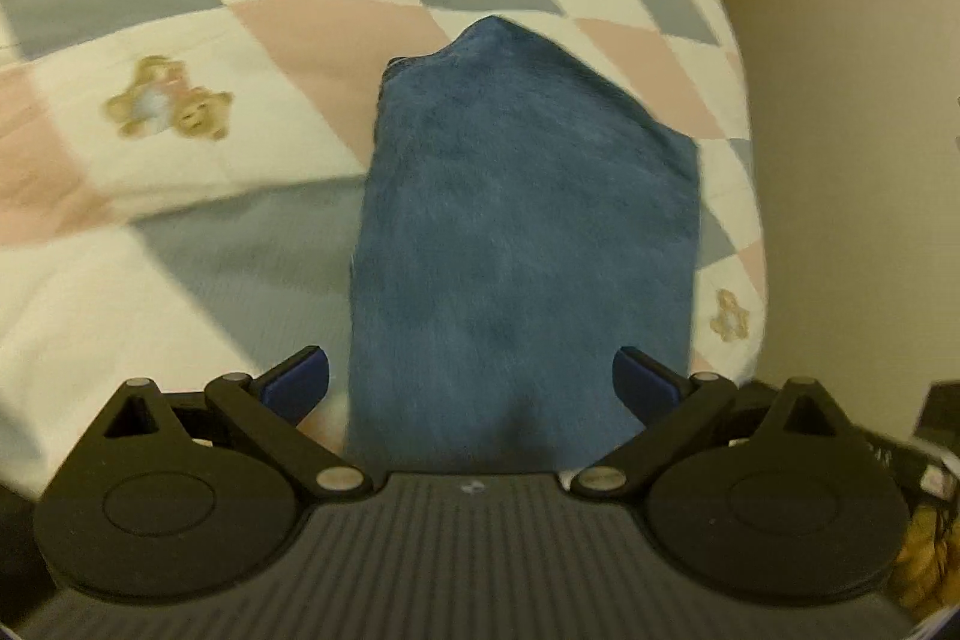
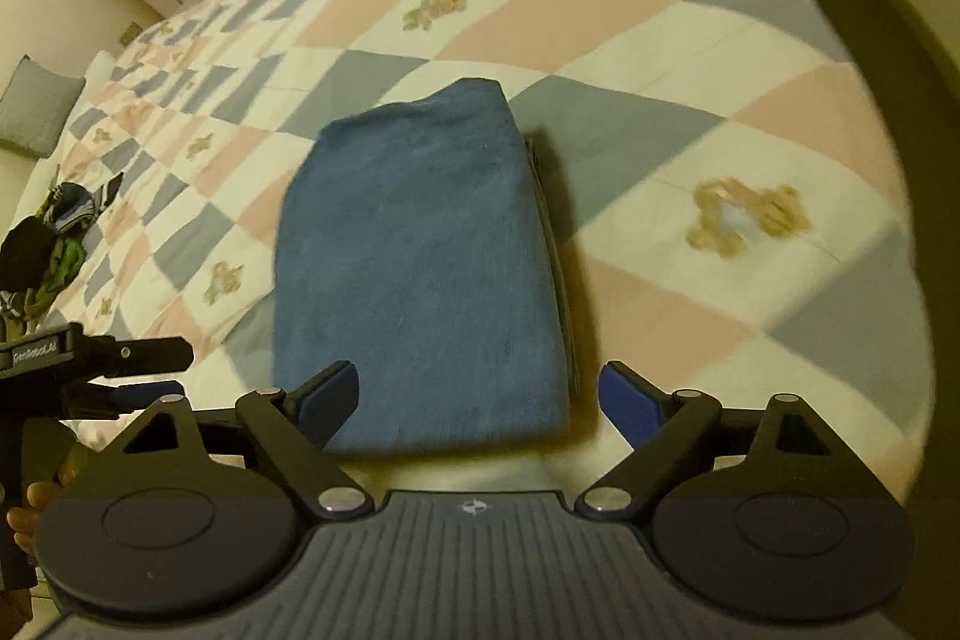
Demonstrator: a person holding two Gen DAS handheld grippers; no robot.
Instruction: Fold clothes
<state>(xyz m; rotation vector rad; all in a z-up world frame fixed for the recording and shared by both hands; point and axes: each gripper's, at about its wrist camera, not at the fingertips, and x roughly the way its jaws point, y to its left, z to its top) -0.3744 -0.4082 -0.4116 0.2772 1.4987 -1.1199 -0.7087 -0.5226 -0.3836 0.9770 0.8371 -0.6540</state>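
Observation:
A blue garment (image 1: 522, 232) lies folded into a narrow stack on the quilted bed. It also shows in the right wrist view (image 2: 420, 268), with its layered edges along the right side. My left gripper (image 1: 471, 385) is open and empty, with its fingers on either side of the garment's near end. My right gripper (image 2: 477, 400) is open and empty over the garment's near edge. The left gripper (image 2: 96, 358) shows at the left edge of the right wrist view, beside the garment.
The bed has a checkered quilt (image 2: 630, 16) of pink, grey and white squares with teddy bears. A pile of mixed clothes (image 2: 54, 244) lies at the far left of the bed. A grey pillow (image 2: 36, 106) lies beyond. The bed's edge (image 1: 750, 160) drops to the floor at the right.

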